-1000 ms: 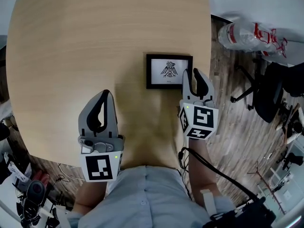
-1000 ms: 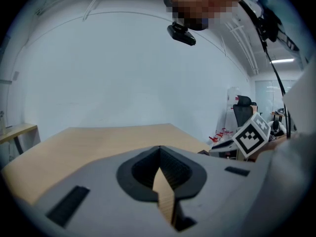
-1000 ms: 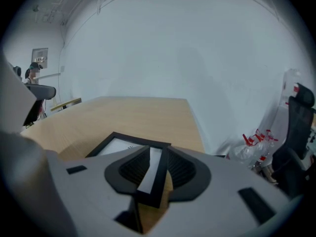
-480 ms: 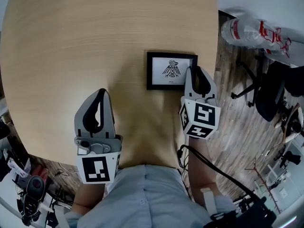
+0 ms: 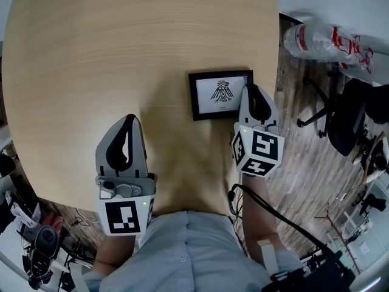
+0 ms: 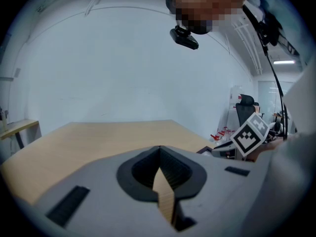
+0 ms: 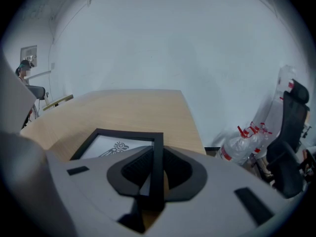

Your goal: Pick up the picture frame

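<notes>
Over the wooden table, right hand-held gripper has just closed onto the picture frame; left hand-held gripper is closed.

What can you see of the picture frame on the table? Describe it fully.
The picture frame is a rectangular black frame around a white print of a black bird-like emblem. It lies face up on the pale wooden table, near its right edge, slightly askew. The right gripper straddles its right-hand bar; its jaws have just been closing and the pads sit against that bar. Nothing else touches it.
</notes>
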A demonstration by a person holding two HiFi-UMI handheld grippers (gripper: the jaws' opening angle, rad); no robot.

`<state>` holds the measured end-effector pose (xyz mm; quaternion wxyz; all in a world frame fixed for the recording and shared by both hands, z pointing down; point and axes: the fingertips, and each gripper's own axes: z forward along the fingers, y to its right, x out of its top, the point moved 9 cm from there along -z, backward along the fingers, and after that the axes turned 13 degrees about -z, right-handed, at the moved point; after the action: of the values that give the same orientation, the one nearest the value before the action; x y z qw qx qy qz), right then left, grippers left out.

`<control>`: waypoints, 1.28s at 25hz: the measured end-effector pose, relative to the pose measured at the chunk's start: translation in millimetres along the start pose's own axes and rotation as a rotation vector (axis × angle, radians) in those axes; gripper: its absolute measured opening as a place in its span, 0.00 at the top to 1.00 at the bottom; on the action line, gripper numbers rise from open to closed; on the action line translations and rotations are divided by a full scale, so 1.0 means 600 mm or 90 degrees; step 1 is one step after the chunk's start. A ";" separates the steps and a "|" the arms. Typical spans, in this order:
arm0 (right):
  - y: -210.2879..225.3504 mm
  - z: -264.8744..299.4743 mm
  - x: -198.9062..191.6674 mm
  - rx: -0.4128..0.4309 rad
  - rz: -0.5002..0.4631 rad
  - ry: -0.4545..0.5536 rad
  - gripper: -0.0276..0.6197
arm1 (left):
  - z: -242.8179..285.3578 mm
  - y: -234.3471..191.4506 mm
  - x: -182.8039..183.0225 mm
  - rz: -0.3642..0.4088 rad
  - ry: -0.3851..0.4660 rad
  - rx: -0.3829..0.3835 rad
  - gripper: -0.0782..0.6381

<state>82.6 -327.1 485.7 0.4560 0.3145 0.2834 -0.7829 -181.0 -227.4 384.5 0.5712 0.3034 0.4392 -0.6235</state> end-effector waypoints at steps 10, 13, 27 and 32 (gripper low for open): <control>0.006 -0.021 0.023 -0.018 -0.013 0.081 0.86 | -0.002 0.005 0.009 0.020 0.049 -0.016 0.89; 0.009 -0.043 0.035 -0.021 -0.013 0.110 0.86 | -0.009 0.009 0.017 0.025 0.085 -0.031 0.89; 0.016 -0.223 0.112 -0.055 -0.030 0.312 0.86 | -0.121 0.064 0.056 0.073 0.231 -0.038 0.89; 0.002 -0.285 0.117 -0.056 -0.034 0.356 0.86 | -0.165 0.085 0.058 0.059 0.260 -0.054 0.89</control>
<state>96.3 -240.4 323.2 0.3526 0.4907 0.4402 -0.6641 -148.7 -152.1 301.1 0.5107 0.4190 0.5575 -0.5029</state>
